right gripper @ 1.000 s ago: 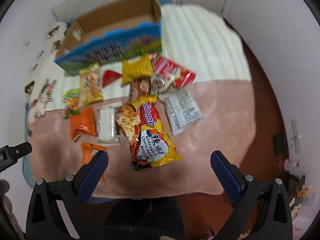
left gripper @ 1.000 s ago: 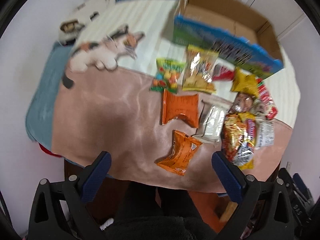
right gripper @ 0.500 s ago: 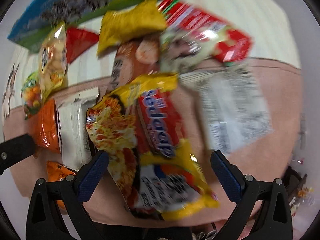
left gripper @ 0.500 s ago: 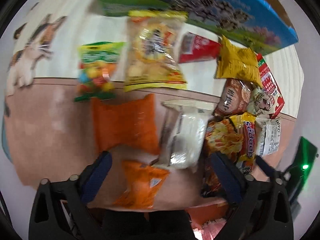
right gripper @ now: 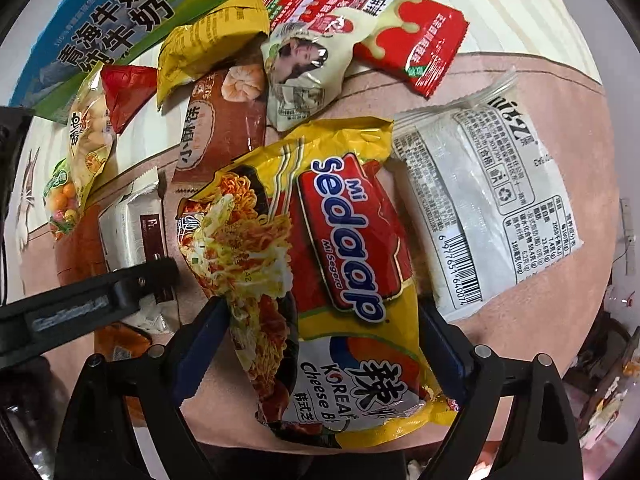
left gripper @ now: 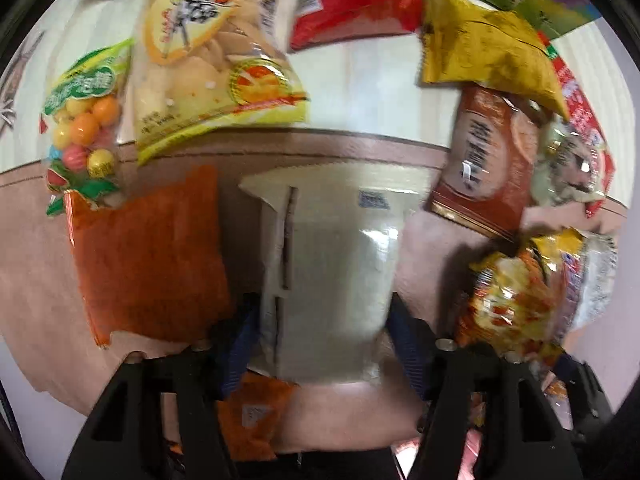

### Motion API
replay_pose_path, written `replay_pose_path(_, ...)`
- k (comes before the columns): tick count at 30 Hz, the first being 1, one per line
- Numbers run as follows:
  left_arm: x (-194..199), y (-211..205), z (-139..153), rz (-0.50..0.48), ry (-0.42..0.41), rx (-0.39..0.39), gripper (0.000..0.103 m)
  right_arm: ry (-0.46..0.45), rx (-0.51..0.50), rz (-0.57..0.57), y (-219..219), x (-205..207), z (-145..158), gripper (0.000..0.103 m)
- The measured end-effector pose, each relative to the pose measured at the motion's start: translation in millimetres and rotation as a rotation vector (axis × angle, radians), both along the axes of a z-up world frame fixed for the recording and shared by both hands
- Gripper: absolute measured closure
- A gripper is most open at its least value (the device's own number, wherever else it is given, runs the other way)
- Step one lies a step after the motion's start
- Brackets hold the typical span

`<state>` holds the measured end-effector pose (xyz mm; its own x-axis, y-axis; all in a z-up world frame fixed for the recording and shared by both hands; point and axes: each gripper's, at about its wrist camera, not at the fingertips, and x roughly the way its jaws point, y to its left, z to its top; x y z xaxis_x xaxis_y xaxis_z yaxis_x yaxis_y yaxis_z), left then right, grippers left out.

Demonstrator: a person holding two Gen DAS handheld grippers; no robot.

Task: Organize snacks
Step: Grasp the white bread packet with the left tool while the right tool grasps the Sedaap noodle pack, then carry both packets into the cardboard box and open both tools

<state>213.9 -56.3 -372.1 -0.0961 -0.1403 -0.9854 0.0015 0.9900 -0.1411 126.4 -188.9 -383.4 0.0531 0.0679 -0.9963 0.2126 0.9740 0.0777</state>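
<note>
I have both tools pointing straight down over the snack pile on the pink blanket (right gripper: 552,92). My left tool (left gripper: 320,336) has just been closing and now brackets the white pack (left gripper: 332,264): its blue pads sit against the pack's two long edges, so I judge it clenched on that pack, though blur keeps me from seeing how firmly. The pack lies flat between the orange bag (left gripper: 148,256) and the noodle packet (left gripper: 516,300), which is why I come at it from above.

My right tool (right gripper: 320,340) has also just been closing, but its pads stand just outside the noodle packet (right gripper: 320,248), one at each side, apparently not yet pressing; I read it as released. The packet lies on the blanket, partly over the brown prawn pack (right gripper: 224,120), beside a grey-white label pack (right gripper: 488,208).

The milk carton box (right gripper: 100,36) stands at the far edge behind the snacks, probably where they go. Taking two packs at once saves a trip.
</note>
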Motion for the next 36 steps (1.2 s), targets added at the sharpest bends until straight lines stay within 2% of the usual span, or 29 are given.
replay_pose_path(3, -5, 14, 5, -0.007, -0.044, 0.031, 0.045, 0.003, 0.020, -0.003, 4, 2, 1, 0.009)
replay_pose_path(7, -15, 31, 6, 0.002, -0.052, 0.066, 0.045, 0.004, -0.047, 0.016, 25, 8, -6, 0.010)
replay_pose_path(9, -16, 41, -4, 0.011, -0.045, 0.052, 0.044, 0.002, 0.008, -0.080, 27, 9, -10, 0.011)
replay_pose_path(11, -18, 48, -7, 0.011, -0.039, 0.039, 0.043, 0.015, 0.130, -0.206, 17, 11, -12, 0.012)
replay_pose_path(13, -15, 52, -13, 0.004, -0.033, 0.031, 0.043, 0.024, 0.189, -0.244, 16, 11, -16, 0.013)
replay_pose_path(14, -12, 54, -17, 0.001, -0.032, 0.028, 0.043, 0.025, 0.188, -0.243, 19, 10, -16, 0.012)
replay_pose_path(16, -6, 63, -25, -0.004, -0.031, 0.016, 0.043, 0.007, 0.140, -0.206, 29, 9, -15, 0.006)
replay_pose_path(17, -4, 59, -29, -0.006, -0.035, 0.012, 0.043, 0.013, 0.118, -0.183, 32, 15, -3, 0.005)
replay_pose_path(20, -2, 58, -38, -0.029, -0.058, 0.011, 0.045, 0.017, 0.017, -0.085, 59, 21, -8, 0.005)
replay_pose_path(26, -7, 77, -38, -0.047, -0.105, 0.015, 0.046, 0.005, -0.079, -0.050, 105, 32, -25, 0.006)
replay_pose_path(28, -7, 84, -37, -0.057, -0.117, 0.022, 0.046, -0.009, -0.101, -0.049, 119, 31, -28, 0.014)
replay_pose_path(30, -7, 86, -38, -0.067, -0.132, 0.039, 0.046, -0.017, -0.127, -0.049, 129, 33, -26, 0.014)
replay_pose_path(36, -5, 101, -29, -0.063, -0.161, 0.057, 0.046, -0.048, -0.107, -0.046, 139, 15, -3, 0.014)
